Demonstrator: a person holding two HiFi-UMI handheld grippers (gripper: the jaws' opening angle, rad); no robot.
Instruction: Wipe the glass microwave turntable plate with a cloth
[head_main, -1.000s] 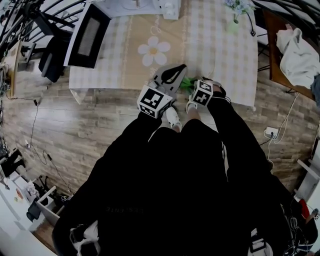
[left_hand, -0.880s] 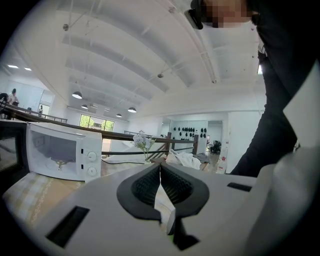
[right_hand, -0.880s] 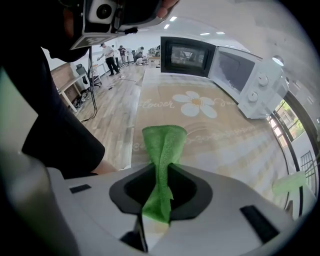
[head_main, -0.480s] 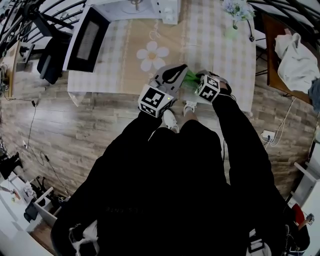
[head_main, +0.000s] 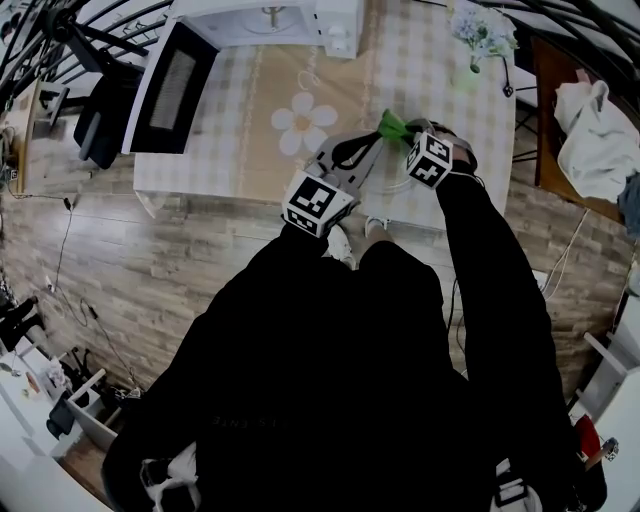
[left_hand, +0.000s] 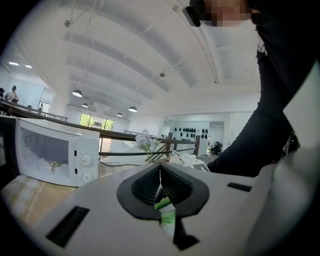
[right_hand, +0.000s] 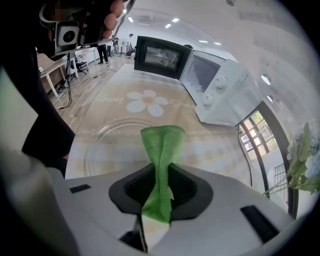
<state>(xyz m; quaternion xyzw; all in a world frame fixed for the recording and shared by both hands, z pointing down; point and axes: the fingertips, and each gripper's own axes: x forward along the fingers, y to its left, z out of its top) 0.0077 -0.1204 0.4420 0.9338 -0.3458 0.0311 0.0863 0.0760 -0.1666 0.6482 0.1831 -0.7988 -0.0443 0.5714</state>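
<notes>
Tablecloth with checks and a daisy print covers the surface in front of you, seen from your head view, and wooden floor lies below its near edge. At the far side stands a white microwave with its dark door swung open to your left. Your left gripper view also catches the microwave's front and its two dials.

Your right gripper view shows the glass plate lying flat on the surface, just ahead of your right tool and on your side of the daisy. From your head view the plate is too faint to trace.

Both tools sit close together over the near right part of the surface. Your left tool points toward the right one. The left tool's jaws are together, and you can make out nothing held between them. Only a sliver of green shows through the slit at their base.

Your right tool is clamped on the green cloth. The cloth's free end fans out past the jaw tips, above the plate's far part. Whether it touches the glass cannot be told. A small vase of pale flowers stands at the far right corner.
</notes>
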